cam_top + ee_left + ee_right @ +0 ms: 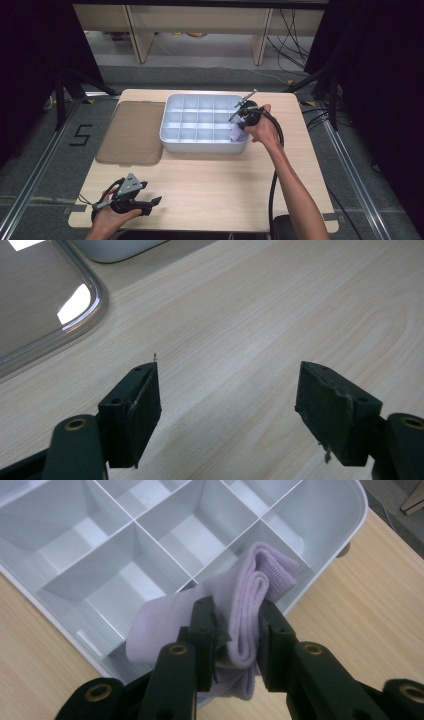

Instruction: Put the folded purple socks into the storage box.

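I have the right gripper (235, 630) clenched on a folded lilac cloth (250, 605), fingers (205, 625) pressing it from both sides, and it hangs over the near right corner of the white divided tray (172, 132), its free end dipping toward the corner compartment. The left gripper (227, 405) rests low over the bare worktop (210, 185), well away from the tray on the person's side, fingers spread wide with nothing between them.

My worry is the loose flap: the cloth is folded unevenly, and one layer fans out sideways past the fingers. If I lower it as it is, I judge that flap could drape over a divider and land across two compartments instead of sitting in one. The bundle also looks about as wide as the cell, so it may catch on the tray wall and bunch up on the rim. Letting go too high could let it unfold.

Beside the tray, on its left, lies a smoky clear lid (131, 132), flat on the worktop. It is out of my path. Only the tray's own dividers stand in the way.
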{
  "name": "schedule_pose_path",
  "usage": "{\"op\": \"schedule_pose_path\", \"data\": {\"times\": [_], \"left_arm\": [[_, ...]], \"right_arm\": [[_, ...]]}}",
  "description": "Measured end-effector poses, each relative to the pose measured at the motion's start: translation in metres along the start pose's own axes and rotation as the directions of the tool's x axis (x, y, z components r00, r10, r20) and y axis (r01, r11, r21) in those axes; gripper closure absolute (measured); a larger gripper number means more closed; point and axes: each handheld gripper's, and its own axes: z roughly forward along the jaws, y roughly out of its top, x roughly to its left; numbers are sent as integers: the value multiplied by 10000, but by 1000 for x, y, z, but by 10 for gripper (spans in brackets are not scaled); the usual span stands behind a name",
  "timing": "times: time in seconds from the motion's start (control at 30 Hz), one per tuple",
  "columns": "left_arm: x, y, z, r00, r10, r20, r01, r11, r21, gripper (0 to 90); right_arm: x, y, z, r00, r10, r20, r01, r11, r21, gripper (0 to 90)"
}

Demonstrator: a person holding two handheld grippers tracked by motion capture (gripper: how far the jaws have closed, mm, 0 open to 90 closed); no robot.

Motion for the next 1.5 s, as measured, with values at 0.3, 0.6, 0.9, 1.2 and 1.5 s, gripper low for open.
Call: {"op": "schedule_pose_path", "data": {"times": [0.3,0.6,0.9,1.2,1.5], "left_arm": [[0,-1,0,10000,-59,69,58,9999,92,257],[0,-1,0,10000,-41,14,41,10000,11,259],[-1,-1,1,10000,-17,85,17,10000,72,258],[-2,-1,2,9997,-220,111,221,9998,-34,259],[-1,-1,2,10000,-24,6,24,9998,179,261]], "right_arm": [[7,-2,11,9987,-443,255,439,9989,161,729],[16,-7,25,9941,-1052,266,1038,9934,488,730],[19,-14,34,9916,-1293,-96,1297,9894,650,707],[11,-9,16,9978,-478,-453,458,9979,-448,732],[11,-6,29,9984,-167,-540,180,9996,238,863]]}}
